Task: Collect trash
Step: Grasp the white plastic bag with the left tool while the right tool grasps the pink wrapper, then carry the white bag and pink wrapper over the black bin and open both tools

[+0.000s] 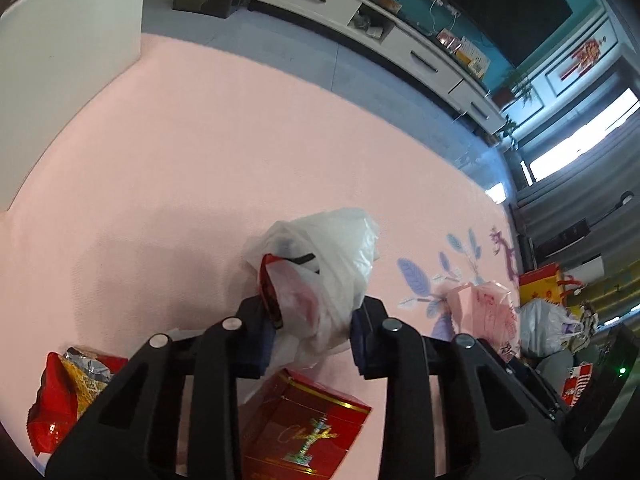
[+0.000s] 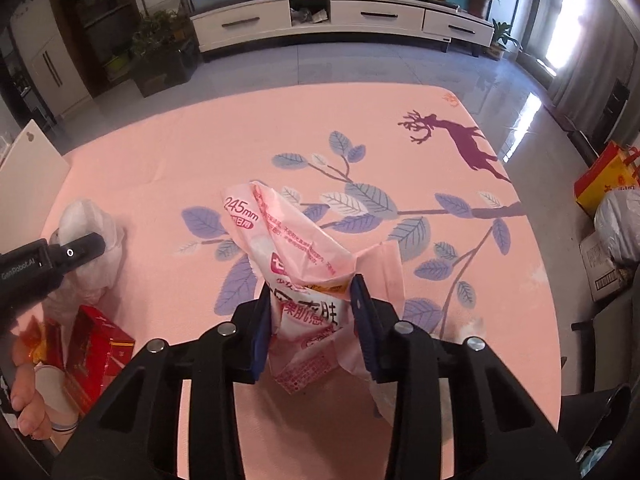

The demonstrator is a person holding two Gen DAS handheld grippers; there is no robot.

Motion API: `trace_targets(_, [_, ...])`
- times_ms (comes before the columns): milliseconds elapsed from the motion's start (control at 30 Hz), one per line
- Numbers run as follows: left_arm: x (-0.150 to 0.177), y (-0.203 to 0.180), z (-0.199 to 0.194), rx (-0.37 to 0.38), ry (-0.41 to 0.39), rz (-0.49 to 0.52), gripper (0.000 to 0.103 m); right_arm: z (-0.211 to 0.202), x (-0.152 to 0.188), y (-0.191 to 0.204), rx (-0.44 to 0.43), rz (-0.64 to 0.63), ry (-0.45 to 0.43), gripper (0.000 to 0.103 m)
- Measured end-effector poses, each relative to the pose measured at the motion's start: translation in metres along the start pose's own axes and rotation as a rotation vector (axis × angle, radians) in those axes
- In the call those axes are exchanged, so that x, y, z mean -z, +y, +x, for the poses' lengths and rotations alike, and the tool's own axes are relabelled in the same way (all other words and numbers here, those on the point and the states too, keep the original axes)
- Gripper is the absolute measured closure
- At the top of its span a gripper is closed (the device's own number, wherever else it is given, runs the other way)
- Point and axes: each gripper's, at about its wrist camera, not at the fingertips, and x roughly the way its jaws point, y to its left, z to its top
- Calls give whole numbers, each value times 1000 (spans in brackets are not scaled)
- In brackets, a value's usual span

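Trash lies scattered on a pink mat (image 2: 168, 152) on the floor; a crumpled white plastic bag (image 1: 332, 264) sits near its left edge, a pink printed wrapper (image 2: 296, 264) nearer the middle. Left hand-held gripper (image 1: 314, 334): jaws narrowed, pads against the bag's lower folds. Right hand-held gripper (image 2: 310, 326): jaws narrowed on the wrapper's lower half. Both items are thin film, so the grip is best kept on gathered folds and lifted slowly, lest a single layer slip free. The wrapper's long axis runs from the gripper toward the mat's far edge, leaning left; the bag bulges likewise. A red box (image 1: 308, 424) and a red snack packet (image 1: 68, 396) remain uncollected.
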Motion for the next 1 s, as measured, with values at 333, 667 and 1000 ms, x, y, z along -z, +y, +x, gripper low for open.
trace_targets(333, [32,-26,-87,113,-143,46,72,-86,15,2,-122,29,-166,65])
trace_targets(667, [130,-66,-176,190,-220,150,69,-170,81,-31,-209,15,-231,65])
trace_targets(1000, [204,-78,-216,272,-237,160,69,-236,148,-119,-255,204,-356,64])
